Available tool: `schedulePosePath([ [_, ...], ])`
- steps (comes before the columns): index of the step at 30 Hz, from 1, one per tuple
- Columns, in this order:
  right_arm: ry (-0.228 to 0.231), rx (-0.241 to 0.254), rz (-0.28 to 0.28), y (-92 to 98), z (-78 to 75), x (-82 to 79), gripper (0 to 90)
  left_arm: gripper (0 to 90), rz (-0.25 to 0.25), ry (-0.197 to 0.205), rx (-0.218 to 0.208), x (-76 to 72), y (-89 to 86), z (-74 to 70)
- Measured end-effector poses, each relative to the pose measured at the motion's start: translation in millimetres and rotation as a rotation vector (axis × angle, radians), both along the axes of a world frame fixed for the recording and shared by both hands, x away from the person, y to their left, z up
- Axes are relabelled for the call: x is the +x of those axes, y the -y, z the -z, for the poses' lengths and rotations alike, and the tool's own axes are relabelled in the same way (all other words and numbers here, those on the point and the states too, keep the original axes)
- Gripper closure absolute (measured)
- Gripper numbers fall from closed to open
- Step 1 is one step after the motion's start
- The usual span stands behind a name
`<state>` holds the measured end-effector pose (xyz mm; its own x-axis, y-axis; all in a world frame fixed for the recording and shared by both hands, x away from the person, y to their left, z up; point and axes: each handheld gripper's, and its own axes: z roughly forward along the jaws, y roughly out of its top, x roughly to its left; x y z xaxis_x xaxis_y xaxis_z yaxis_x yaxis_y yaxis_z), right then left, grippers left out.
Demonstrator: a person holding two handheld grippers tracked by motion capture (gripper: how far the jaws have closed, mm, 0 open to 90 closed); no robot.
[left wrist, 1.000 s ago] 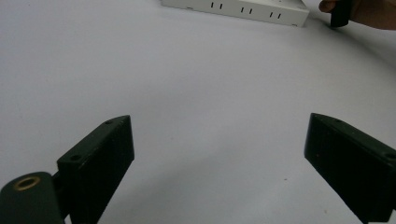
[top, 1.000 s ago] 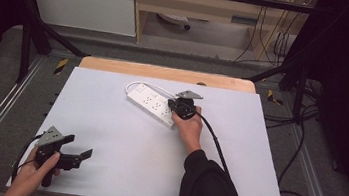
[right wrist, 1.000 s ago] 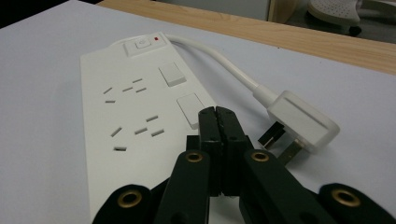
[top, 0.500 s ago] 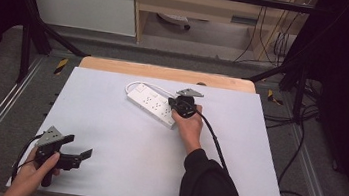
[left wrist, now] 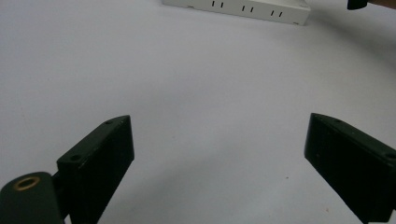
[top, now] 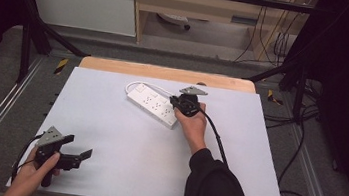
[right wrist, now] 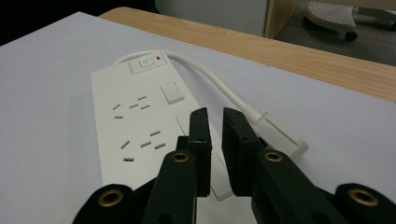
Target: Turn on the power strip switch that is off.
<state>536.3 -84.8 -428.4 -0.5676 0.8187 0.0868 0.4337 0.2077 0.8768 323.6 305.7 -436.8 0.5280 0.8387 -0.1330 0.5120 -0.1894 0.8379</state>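
Note:
A white power strip lies at the back middle of the white table, its cord looping round to a white plug beside it. My right gripper hangs low over the strip's near end. Its jaws have just been opening and stand a narrow slit apart, with nothing between them. The plug lies just right of the right jaw. My left gripper rests at the table's front left, open wide over bare tabletop, and from there the strip looks far off.
The white tabletop sits on a wooden board whose edge shows at the back. Metal rails run along both sides. Black cables lie on the floor at the right. Shelving stands behind the table.

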Motion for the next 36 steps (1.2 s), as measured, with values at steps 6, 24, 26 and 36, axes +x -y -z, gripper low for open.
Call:
schedulePosePath([
  [6, 0.0, 0.003, 0.002, 3.1, -7.6, -2.4, 69.8, 8.2, 0.004, 0.004, 0.002, -0.3, 0.2, -0.1],
  [24, -0.064, -0.009, 0.042, 16.6, -19.9, -3.0, 25.1, 7.5, 0.03, 0.007, 0.044, -0.9, 4.2, 1.5],
  [26, -0.057, -0.021, 0.052, 19.0, -22.2, -3.5, 21.8, 7.5, 0.028, 0.005, 0.045, -0.9, 4.0, 1.6],
  [36, -0.078, 0.006, 0.04, 30.4, -35.5, -8.5, 5.8, 7.5, 0.018, -0.002, 0.037, -0.7, 3.9, 2.0],
])
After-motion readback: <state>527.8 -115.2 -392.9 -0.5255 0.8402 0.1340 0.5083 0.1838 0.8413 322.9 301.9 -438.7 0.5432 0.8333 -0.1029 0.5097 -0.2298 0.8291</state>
